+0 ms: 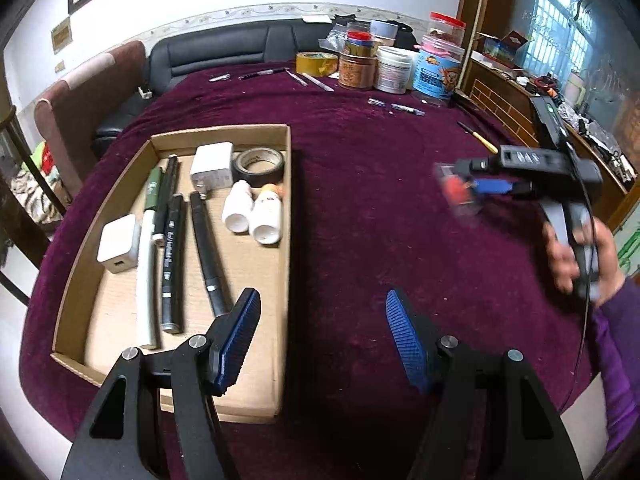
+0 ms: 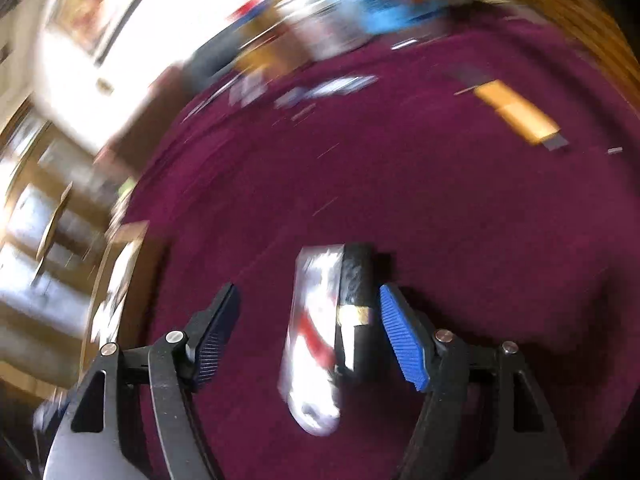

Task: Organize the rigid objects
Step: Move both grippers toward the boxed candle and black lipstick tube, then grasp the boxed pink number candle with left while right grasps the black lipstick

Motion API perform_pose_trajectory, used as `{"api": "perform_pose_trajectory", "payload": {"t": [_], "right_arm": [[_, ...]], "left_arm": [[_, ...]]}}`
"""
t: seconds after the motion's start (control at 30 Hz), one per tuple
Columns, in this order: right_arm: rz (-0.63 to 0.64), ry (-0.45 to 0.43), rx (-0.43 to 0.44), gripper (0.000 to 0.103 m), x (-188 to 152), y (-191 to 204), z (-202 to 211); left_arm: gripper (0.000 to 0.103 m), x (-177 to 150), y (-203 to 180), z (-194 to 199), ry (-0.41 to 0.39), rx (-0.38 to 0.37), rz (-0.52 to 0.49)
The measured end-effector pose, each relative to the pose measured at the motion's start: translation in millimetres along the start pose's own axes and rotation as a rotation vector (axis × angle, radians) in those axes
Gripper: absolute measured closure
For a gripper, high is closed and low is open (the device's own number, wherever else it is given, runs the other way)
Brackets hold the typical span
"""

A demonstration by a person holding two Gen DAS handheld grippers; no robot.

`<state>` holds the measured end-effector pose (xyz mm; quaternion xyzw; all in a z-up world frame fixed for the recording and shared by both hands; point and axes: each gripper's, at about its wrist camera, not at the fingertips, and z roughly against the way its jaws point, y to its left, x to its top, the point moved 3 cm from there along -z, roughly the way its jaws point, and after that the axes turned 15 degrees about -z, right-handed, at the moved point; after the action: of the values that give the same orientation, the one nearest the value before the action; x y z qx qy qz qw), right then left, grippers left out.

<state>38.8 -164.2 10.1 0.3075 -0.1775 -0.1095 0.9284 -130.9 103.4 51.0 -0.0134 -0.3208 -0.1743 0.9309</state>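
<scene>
A cardboard tray (image 1: 285,240) lies on the maroon cloth and holds pens (image 1: 173,256), two white chargers (image 1: 212,170), a black tape roll (image 1: 259,165) and two small white bottles (image 1: 267,212). My left gripper (image 1: 320,340) is open and empty, above the tray's right front edge. My right gripper (image 2: 308,336) is open in its own blurred view, with a small clear, red and black packet (image 2: 332,332) between the fingers, against the right pad (image 2: 402,344). In the left wrist view the right gripper (image 1: 460,188) is blurred above the cloth with the packet (image 1: 456,192) at its tip.
Jars, tins and a yellow tape roll (image 1: 316,63) stand at the table's far edge. Loose pens (image 1: 260,74) and small items (image 1: 404,109) lie on the cloth beyond the tray. A yellow-handled tool (image 1: 478,138) lies at the right. A sofa and chair stand behind.
</scene>
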Motion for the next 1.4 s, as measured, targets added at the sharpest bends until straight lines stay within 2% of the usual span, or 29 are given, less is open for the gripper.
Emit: {"api": "perform_pose_trajectory", "payload": {"t": [0.03,0.1,0.2,0.27,0.47,0.57,0.67,0.87,0.97,1.03,1.2,1.3,1.4], "right_arm": [[0.036,0.037,0.034,0.031,-11.9,8.9,-0.5],[0.083,0.010,0.032,0.031,-29.3,19.2,9.6],[0.014,-0.133,-0.071,0.031,-29.9,9.2,30.6],[-0.011,-0.190,-0.157,0.031,-32.0,2.8,36.7],[-0.010,-0.162,-0.256,0.033,-41.5,16.3,18.7],[0.047,-0.138,-0.293,0.033,-50.3,27.7,5.2],[0.118,-0.154,-0.368,0.036,-60.0,38.3,1.2],[0.067,-0.209,-0.464,0.037,-55.0,11.0,23.8],[0.016,-0.220,-0.470,0.037,-53.1,-5.2,29.7],[0.017,-0.259,-0.440,0.037,-53.4,-8.1,32.7],[-0.070,-0.371,-0.292,0.036,-62.4,-26.4,55.9],[-0.154,-0.378,-0.238,0.036,-56.6,-39.2,61.3],[-0.162,-0.378,-0.223,0.034,-55.2,-39.0,61.8]], "left_arm": [[0.043,-0.1,-0.8,-0.1,0.000,-0.003,-0.002],[0.043,-0.2,-2.4,-0.3,0.001,-0.005,-0.007],[0.043,0.4,-2.2,-0.6,0.001,-0.034,0.009],[0.043,0.6,-2.2,-1.6,0.004,-0.048,0.014],[0.044,-0.3,-8.3,-2.4,0.009,-0.060,0.003],[0.044,-0.2,-11.0,-0.8,0.007,-0.056,-0.010],[0.044,-0.6,-10.1,-0.1,0.005,-0.064,-0.006],[0.044,2.7,-7.0,-2.9,0.011,-0.088,0.002],[0.044,14.3,-10.6,-3.7,-0.011,-0.107,-0.012],[0.044,22.6,-15.1,-9.3,-0.009,-0.117,-0.019],[0.044,44.3,-38.7,-33.5,0.049,-0.202,-0.030],[0.044,58.0,-50.1,-46.7,0.065,-0.176,-0.045],[0.044,74.5,-58.3,-64.6,0.068,-0.149,-0.062]]}}
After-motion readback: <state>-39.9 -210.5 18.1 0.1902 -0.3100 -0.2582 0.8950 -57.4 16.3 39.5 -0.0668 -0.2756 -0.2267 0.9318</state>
